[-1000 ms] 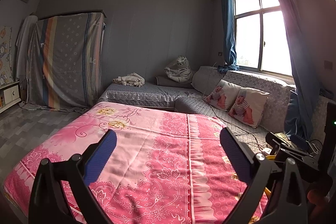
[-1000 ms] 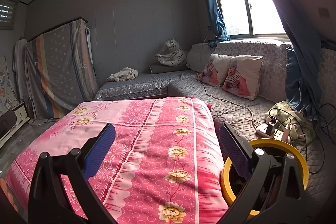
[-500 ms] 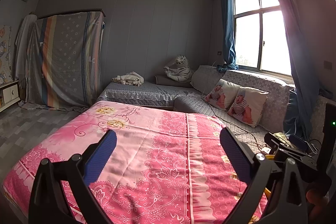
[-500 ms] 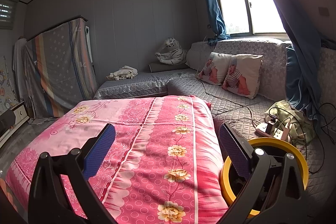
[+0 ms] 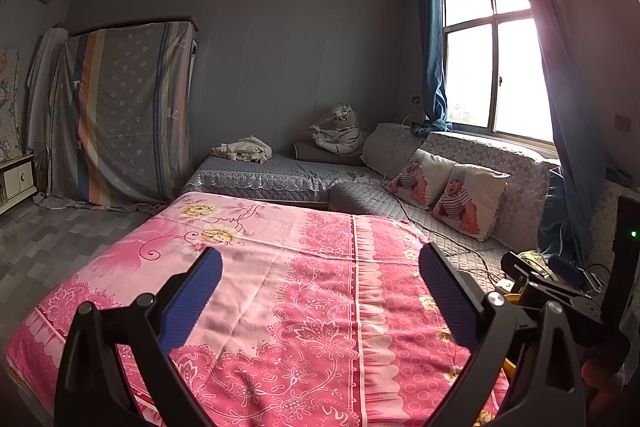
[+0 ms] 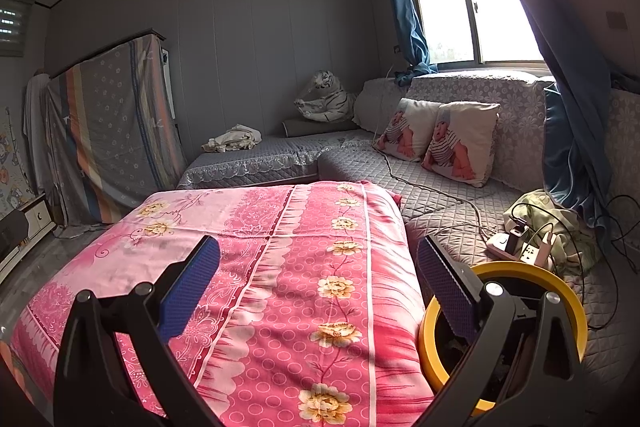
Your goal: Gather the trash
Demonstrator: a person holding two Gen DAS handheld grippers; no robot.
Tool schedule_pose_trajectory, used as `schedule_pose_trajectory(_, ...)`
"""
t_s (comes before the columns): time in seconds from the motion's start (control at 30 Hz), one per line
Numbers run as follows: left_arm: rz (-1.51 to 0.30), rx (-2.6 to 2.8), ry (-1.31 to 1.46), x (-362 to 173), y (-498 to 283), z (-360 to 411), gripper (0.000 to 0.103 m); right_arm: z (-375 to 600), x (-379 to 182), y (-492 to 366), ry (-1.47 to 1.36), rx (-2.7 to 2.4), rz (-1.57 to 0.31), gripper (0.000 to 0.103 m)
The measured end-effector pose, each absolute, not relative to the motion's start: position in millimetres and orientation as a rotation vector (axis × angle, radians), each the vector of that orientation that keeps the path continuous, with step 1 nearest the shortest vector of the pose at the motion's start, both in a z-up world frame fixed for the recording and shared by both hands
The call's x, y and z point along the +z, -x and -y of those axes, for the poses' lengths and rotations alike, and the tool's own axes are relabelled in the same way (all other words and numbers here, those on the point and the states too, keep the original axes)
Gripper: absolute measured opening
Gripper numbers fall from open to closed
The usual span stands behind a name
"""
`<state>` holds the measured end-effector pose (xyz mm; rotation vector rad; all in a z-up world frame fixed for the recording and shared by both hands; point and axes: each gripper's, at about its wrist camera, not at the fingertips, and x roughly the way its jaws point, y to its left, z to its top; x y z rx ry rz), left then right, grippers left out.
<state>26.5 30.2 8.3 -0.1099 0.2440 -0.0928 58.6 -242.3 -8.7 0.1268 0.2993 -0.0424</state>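
Both grippers are held above the pink floral bedspread, w/ nothing gripped. The left gripper is seen w/ jaws spread wide, blue pads well apart, only cloth between them. The right gripper is likewise wide open & empty; its right finger overlaps the yellow-rimmed bin, which sits just beside the bed's right edge on the grey quilted sofa cover.

No trash can be made out anywhere in either view: the bedspread looks bare, and the bin's inside is mostly hidden behind the finger, so its contents can't be told. The step in hand is judged to be search/approach, not a grasp.

To do it well:
- The wrist cams should be swept slowly over bed edges, floor & sofa, since small scraps are easily lost in the busy print.
- Jaws are best kept open till a target is centred between the pads.
- The power strip & its cables, near the bin, should be avoided; snagging is the main risk.
- The crumpled cloth on the far sofa section and the green fabric by the strip shouldn't be taken for trash w/o a closer look.
- Thin items should be pinched from the side so the bedspread isn't caught too.
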Motion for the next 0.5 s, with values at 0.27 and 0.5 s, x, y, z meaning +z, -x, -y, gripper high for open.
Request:
schedule_pose_trajectory(0.27,-0.248,-0.101,0.114,9.2,-27.4,-30.4,0.095,243.0,-9.1,-59.2,-0.129,-0.045,-0.306,0.095)
schedule_pose_trajectory(0.5,-0.258,-0.108,0.116,7.8,-29.8,-31.4,0.095,243.3,-10.9,-60.4,-0.13,-0.047,-0.312,0.095)
